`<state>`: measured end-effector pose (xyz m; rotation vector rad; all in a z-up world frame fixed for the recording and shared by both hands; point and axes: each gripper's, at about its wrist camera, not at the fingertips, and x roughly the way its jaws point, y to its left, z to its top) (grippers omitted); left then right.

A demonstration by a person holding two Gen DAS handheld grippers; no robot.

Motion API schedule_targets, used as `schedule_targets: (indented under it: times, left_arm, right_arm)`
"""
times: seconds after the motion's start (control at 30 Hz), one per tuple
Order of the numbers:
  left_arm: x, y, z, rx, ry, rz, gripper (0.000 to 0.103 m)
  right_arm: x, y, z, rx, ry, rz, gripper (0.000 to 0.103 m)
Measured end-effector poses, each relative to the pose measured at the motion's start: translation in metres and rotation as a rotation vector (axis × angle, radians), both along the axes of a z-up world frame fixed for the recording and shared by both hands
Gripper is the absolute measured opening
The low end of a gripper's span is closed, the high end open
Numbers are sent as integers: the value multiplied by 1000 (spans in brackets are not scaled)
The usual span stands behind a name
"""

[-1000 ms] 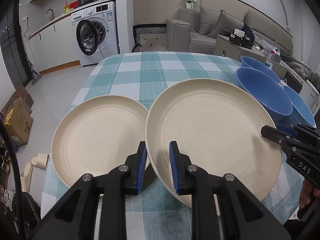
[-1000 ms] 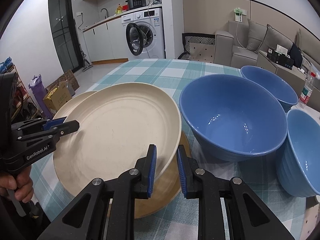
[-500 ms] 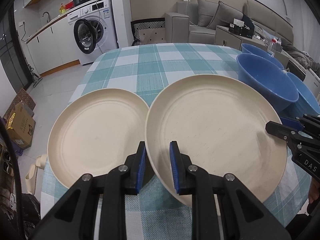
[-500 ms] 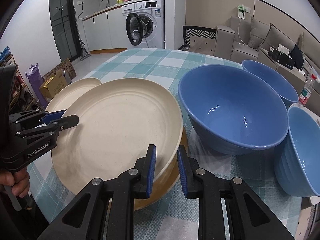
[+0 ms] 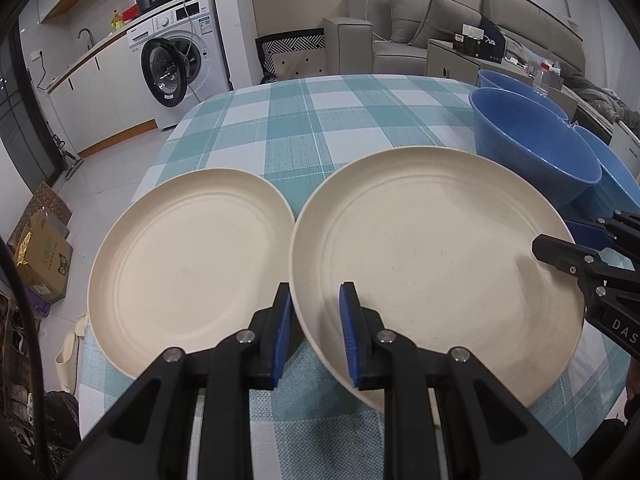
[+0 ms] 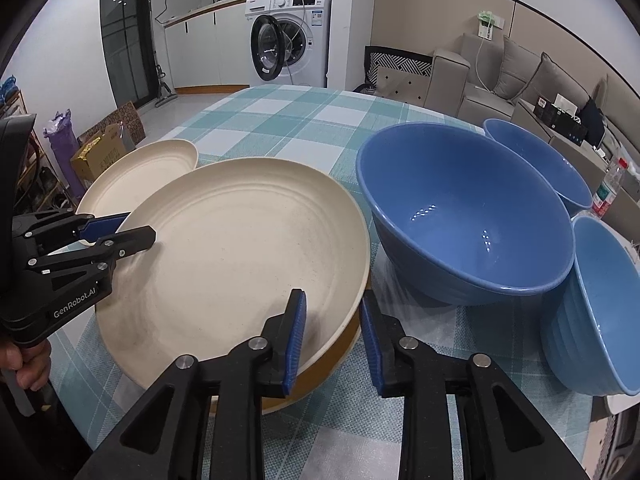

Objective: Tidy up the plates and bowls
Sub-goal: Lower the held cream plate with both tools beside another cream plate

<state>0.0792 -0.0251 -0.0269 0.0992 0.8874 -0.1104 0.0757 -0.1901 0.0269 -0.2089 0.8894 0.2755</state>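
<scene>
A large cream plate [image 5: 436, 264] [image 6: 240, 256] lies over a tan plate [image 6: 320, 372] on the checked tablecloth. My left gripper [image 5: 316, 300] [image 6: 132, 228] is shut on the cream plate's left rim. My right gripper [image 6: 332, 308] [image 5: 560, 236] straddles the opposite rim. Its jaws are opening, and the outer pad stands off the edge. A second cream plate [image 5: 188, 264] [image 6: 136, 172] sits flat just to the left. Three blue bowls stand to the right: a big one [image 6: 460, 216] [image 5: 528, 148], one behind it [image 6: 532, 152] and one nearer [image 6: 600, 300].
The table [image 5: 320, 120] ends just left of the second plate, with floor and a cardboard box [image 5: 44, 260] below. A water bottle [image 6: 608, 188] stands beyond the bowls. A person's hand [image 6: 24, 364] holds the left gripper's handle.
The right gripper's jaws have widened off the cream plate's rim. The plate has sunk lower onto the tan plate. The left gripper keeps its grip.
</scene>
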Motion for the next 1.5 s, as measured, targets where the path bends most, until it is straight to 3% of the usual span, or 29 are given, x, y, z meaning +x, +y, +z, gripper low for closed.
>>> schedule_targets:
  times: [0.27, 0.6, 0.87, 1.5]
  left_arm:
    - [-1, -5, -5, 18, 11, -12, 21]
    - [0, -9, -9, 49, 21, -23, 24]
    - [-1, -10, -11, 67, 22, -32, 26]
    - [-1, -13, -13, 30, 62, -67, 46]
  right_arm:
    - [1, -1, -4, -17, 3, -4, 31]
    - [0, 11, -15, -121, -7, 8, 31]
    - [-3, 14, -19, -140, -2, 22, 37]
    - [-1, 14, -25, -98, 43, 58, 54]
